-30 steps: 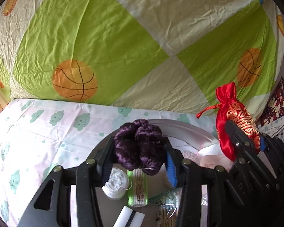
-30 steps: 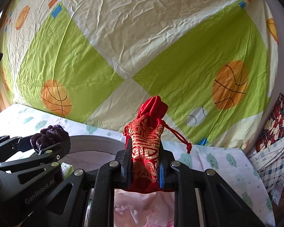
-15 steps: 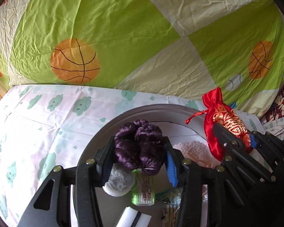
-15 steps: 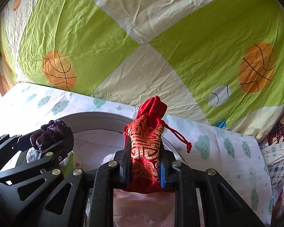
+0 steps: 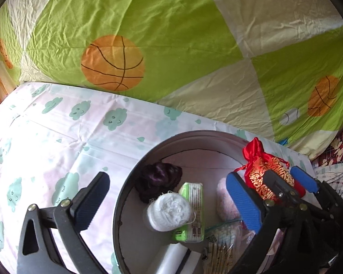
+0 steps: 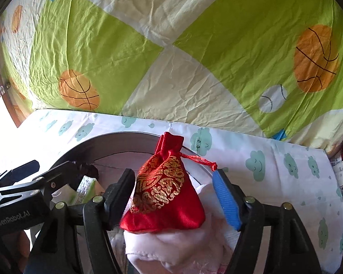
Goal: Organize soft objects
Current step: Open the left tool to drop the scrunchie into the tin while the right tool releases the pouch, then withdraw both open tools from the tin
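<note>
Both grippers are opening over the round bin (image 5: 135, 178). The left gripper (image 5: 169, 196) stands wide, the purple scrunchie (image 5: 159, 180) lying inside below. The right gripper (image 6: 175, 196) frees the red pouch (image 6: 164, 194), resting on white cloth (image 6: 171, 246).

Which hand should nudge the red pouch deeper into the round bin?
Right, probably. The right gripper straddles the red pouch, jaws opening. The left gripper stands over the purple scrunchie, already dropped in the round bin.
</note>
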`<action>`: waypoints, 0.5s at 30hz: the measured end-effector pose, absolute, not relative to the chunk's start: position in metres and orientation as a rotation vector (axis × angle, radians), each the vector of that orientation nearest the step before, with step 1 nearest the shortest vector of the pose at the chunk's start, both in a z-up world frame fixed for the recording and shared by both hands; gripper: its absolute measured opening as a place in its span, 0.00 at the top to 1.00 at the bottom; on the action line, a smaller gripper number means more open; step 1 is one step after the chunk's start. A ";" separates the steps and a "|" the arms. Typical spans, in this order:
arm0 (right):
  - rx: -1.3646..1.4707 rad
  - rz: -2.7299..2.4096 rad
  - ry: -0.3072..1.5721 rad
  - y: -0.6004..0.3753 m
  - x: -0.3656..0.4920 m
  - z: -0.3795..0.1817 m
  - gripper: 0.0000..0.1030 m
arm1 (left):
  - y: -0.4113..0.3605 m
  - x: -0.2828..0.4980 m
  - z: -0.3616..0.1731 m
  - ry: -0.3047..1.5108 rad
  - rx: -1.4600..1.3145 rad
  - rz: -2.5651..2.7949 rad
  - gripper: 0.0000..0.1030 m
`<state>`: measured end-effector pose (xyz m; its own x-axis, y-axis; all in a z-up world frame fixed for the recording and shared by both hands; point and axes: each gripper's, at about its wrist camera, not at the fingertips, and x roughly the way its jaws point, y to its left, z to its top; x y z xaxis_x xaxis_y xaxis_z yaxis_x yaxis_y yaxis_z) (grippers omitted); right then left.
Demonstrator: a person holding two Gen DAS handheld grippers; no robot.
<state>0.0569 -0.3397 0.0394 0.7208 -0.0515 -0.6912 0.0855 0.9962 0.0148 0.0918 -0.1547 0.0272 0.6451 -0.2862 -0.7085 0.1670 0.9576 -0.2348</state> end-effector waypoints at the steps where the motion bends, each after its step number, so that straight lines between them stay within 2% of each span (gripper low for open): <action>1: 0.065 -0.070 0.750 -0.340 0.053 0.041 0.30 | -0.153 0.089 0.029 0.818 -0.153 -0.270 0.00; 4: 0.150 -0.072 0.648 -0.344 0.030 0.049 0.29 | -0.145 0.075 0.037 0.737 -0.161 -0.279 0.00; 7: 0.244 -0.049 0.568 -0.346 0.010 0.051 0.23 | -0.139 0.062 0.041 0.659 -0.160 -0.267 0.00; 15: 0.321 -0.217 0.355 -0.348 -0.042 0.047 0.23 | -0.126 0.033 0.031 0.501 -0.073 -0.198 0.00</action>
<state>-0.0424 -0.3485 0.0469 0.9152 -0.1516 -0.3734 0.2631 0.9266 0.2687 0.0334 -0.1264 0.0313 0.8583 -0.2062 -0.4700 0.1703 0.9783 -0.1183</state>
